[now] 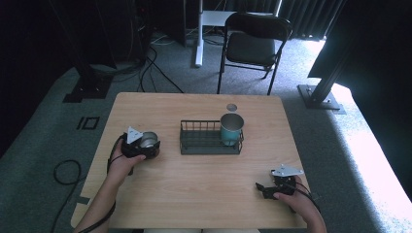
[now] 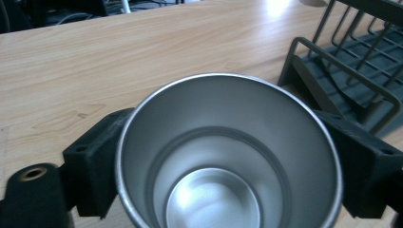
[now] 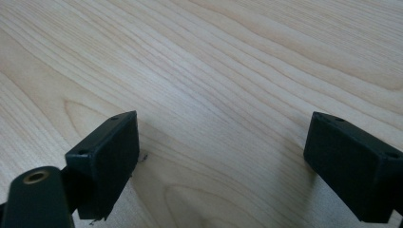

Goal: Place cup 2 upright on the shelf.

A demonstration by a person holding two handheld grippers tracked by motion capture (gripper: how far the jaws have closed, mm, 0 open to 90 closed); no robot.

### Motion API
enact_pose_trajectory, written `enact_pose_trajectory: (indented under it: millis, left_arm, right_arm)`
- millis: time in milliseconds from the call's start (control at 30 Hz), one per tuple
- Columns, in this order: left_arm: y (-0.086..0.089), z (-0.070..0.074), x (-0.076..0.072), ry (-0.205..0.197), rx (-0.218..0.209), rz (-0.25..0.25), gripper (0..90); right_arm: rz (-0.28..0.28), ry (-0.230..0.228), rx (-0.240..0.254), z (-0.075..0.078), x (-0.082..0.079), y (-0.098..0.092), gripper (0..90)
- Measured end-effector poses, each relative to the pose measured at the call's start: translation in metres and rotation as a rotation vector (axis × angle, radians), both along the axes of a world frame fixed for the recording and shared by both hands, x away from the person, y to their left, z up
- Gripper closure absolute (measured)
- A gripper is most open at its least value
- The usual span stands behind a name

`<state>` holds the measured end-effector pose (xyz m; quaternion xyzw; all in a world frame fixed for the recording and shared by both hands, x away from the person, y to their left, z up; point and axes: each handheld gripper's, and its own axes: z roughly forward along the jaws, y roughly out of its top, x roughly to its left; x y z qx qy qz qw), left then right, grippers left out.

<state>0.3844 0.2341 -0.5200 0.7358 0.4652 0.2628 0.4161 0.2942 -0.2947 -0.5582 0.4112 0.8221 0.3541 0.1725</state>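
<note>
Left gripper (image 1: 145,144): closed on the steel cup (image 1: 149,141), one black jaw on each side of the cup wall; held at the left part of the table (image 1: 194,194), just left of the wire rack (image 1: 210,138).

Steel cup, position: in the jaws above or on the tabletop; the high view does not settle whether its base touches the wood. It stands apart from the rack.

Steel cup, axis: long axis close to upright in the high view, open mouth facing up. In the left gripper view the mouth of the steel cup (image 2: 228,156) faces the camera, and the round bottom shows down the bore.

Left gripper view, extra detail: bare brushed interior of the cup, the jaw pads pressed against its outer wall, and the near corner of the wire rack (image 2: 342,71) at upper right.

High view, extra detail: a teal cup (image 1: 231,128) standing upright in the right end of the rack, mouth up; a small round disc (image 1: 231,107) on the table behind it; a folding chair (image 1: 255,41) beyond the table.

Right gripper (image 1: 268,189): jaws spread wide with nothing between them, low over the near right part of the table, well apart from the rack.

Right gripper view, extra detail: wood grain of the table (image 3: 214,71) between the two jaws.
</note>
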Motion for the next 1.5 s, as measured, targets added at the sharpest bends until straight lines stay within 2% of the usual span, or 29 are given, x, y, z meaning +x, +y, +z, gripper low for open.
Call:
enact_pose_trajectory:
  millis: [33, 267, 300, 367, 733, 1033, 1500]
  left_arm:
    - [0.000, 0.000, 0.000, -0.004, 0.009, -0.002, 13.4]
    - [0.002, 0.002, -0.001, 0.005, -0.010, -0.006, 13.9]
    - [0.002, 0.003, -0.001, -0.004, -0.011, -0.009, 13.9]
    - [0.004, 0.006, -0.001, -0.009, -0.038, -0.004, 13.9]
    - [0.007, 0.026, -0.004, -0.019, -0.053, -0.028, 13.9]
    - [0.001, 0.050, -0.003, -0.043, -0.070, -0.065, 13.9]
    - [-0.011, 0.095, 0.002, -0.111, -0.077, -0.099, 13.9]
  right_arm:
    - [0.000, 0.000, 0.000, 0.000, 0.000, 0.000, 11.0]
    - [0.000, 0.000, 0.000, 0.000, 0.000, 0.000, 11.1]
    - [0.000, 0.000, 0.000, 0.000, 0.000, 0.000, 11.0]
    - [0.000, 0.000, 0.000, 0.000, 0.000, 0.000, 11.1]
    - [-0.001, 0.000, 0.000, 0.000, 0.000, 0.000, 11.0]
    - [-0.001, 0.001, 0.000, 0.000, 0.000, 0.000, 11.1]
    - [0.000, 0.000, 0.000, 0.000, 0.000, 0.000, 11.1]
